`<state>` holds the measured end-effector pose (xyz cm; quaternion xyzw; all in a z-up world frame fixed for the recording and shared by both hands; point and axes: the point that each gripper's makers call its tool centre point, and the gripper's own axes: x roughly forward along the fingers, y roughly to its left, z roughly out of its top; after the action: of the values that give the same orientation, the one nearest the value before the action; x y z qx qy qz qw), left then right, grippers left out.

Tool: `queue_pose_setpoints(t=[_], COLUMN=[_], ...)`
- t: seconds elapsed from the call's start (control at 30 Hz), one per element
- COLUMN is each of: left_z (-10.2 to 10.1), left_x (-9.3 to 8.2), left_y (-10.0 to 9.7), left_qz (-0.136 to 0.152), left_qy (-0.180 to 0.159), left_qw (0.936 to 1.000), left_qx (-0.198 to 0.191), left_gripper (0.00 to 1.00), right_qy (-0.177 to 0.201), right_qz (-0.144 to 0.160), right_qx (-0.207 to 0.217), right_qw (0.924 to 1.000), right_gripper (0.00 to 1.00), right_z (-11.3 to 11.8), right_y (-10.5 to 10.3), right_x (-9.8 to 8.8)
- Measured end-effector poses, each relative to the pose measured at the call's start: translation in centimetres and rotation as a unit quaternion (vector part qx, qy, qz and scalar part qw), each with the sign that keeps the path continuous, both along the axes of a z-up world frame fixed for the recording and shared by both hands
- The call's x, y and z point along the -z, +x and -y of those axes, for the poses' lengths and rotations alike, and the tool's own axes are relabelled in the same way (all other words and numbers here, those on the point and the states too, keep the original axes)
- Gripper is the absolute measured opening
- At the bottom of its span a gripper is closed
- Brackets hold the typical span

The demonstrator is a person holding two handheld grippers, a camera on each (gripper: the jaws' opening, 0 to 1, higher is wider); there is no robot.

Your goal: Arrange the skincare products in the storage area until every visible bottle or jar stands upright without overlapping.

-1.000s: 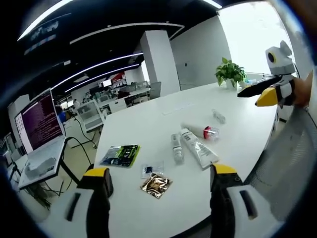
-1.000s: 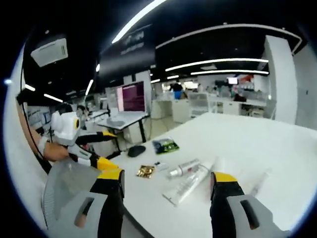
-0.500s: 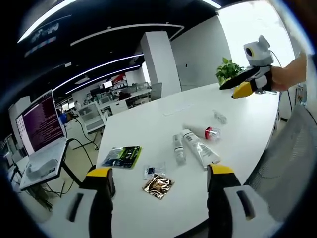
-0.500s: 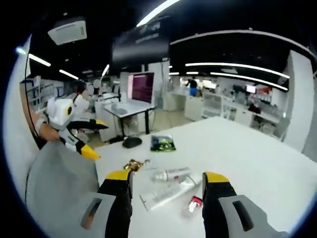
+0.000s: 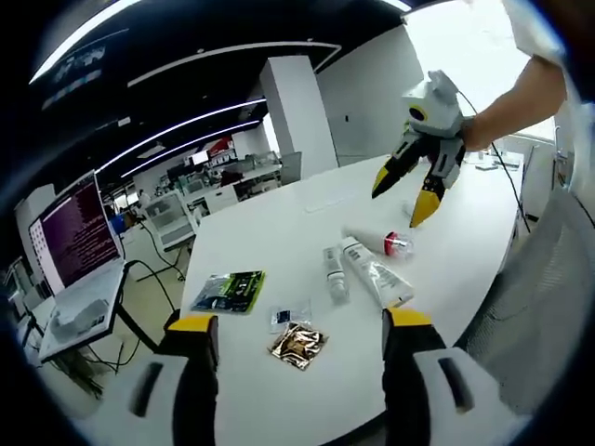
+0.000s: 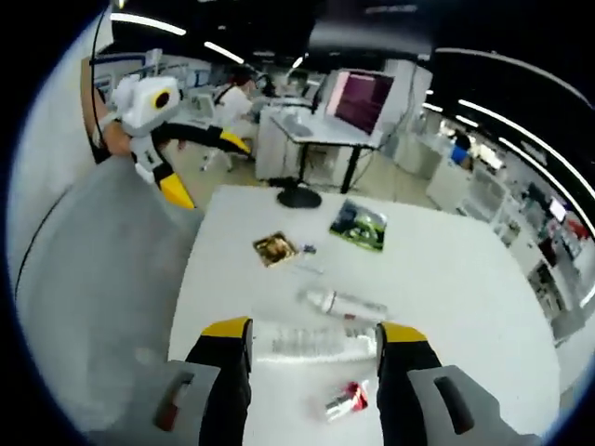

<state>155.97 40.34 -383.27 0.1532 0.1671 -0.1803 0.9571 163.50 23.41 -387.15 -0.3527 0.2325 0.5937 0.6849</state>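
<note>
All the skincare products lie flat on the white table (image 5: pixel 279 228). A white tube (image 5: pixel 374 274) lies beside a small pale bottle (image 5: pixel 333 271), and a clear bottle with a red cap (image 5: pixel 397 245) lies just past them. My right gripper (image 5: pixel 396 207) hangs open above the red-capped bottle. Looking down in the right gripper view, the tube (image 6: pixel 307 340) lies between its own jaws (image 6: pixel 313 330), with the red-capped bottle (image 6: pixel 344 400) nearer and the pale bottle (image 6: pixel 344 302) beyond. My left gripper (image 5: pixel 297 321) is open at the table's near edge, also seen off the table's corner (image 6: pixel 214 172).
A green packet (image 5: pixel 228 291), a gold sachet (image 5: pixel 296 345) and a small clear sachet (image 5: pixel 290 314) lie on the left part of the table. A grey chair back (image 6: pixel 93 297) stands by the table edge. A desk with a lit screen (image 5: pixel 74 232) is beyond.
My right gripper has swung in from the table's side to hang over the products, and its view now looks down on them. The left gripper has barely moved.
</note>
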Motion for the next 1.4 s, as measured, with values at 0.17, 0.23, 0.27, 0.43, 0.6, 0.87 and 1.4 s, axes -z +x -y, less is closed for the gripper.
queue_pose_setpoints(t=[0.17,0.23,0.27,0.43,0.6,0.87,1.4], left_z=[0.0,-0.1,-0.1,-0.2,-0.3,-0.4,-1.1], left_x=[0.8,0.9,0.8,0.8,0.8,0.9,1.4], left_y=[-0.1,-0.1,-0.1,-0.2,-0.2,-0.2,-0.2], left_qz=[-0.014,-0.014,-0.014,-0.010,-0.007,-0.007,-0.008], left_qy=[0.009,0.012,0.012,0.015,0.020,0.030,0.057], left_qw=[0.9999,0.9998,0.9998,0.9998,0.9998,0.9995,0.9983], left_qx=[0.003,0.003,0.002,0.003,0.004,0.005,0.002], left_gripper=[0.63,0.61,0.60,0.58,0.56,0.53,0.46], right_qy=[-0.072,-0.107,-0.125,-0.219,-0.268,-0.303,-0.381], right_qz=[-0.003,0.005,0.012,0.036,0.060,0.113,0.180], right_qx=[-0.082,-0.121,-0.143,-0.253,-0.308,-0.385,-0.497], right_qw=[0.9940,0.9869,0.9818,0.9417,0.9110,0.8642,0.7583], right_gripper=[0.48,0.49,0.50,0.51,0.49,0.38,0.43], right_z=[0.1,0.3,0.5,1.6,1.9,0.8,0.4], right_y=[-0.1,-0.2,-0.3,-0.4,0.2,1.3,3.2], right_x=[3.5,4.6,5.0,7.4,8.6,9.0,10.8])
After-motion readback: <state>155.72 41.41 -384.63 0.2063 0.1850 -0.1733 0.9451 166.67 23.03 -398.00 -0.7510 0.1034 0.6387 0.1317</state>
